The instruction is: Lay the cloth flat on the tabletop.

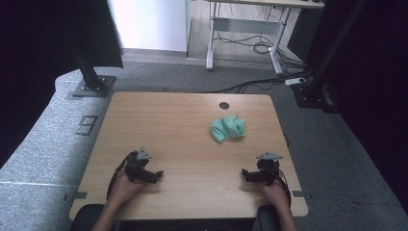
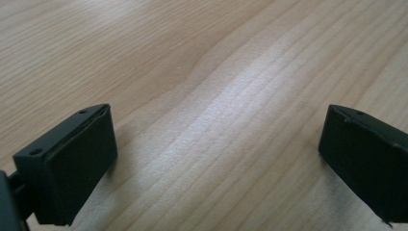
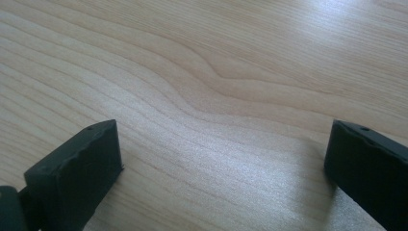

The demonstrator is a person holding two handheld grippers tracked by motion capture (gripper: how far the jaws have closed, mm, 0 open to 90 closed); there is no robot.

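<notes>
Both claws open at the near edge, cloth lying beyond.

My left claw [image 1: 155, 174] rests on the wooden surface [image 1: 183, 139] near its near-left corner, jaws spread wide with bare wood between them. The green cloth [image 1: 228, 128] lies crumpled toward the far-right corner, just beside the dark round hole [image 1: 224, 105], well apart from both claws. My right claw [image 1: 246, 174] sits near the near-right corner, jaws wide apart too, gripping nothing.
</notes>
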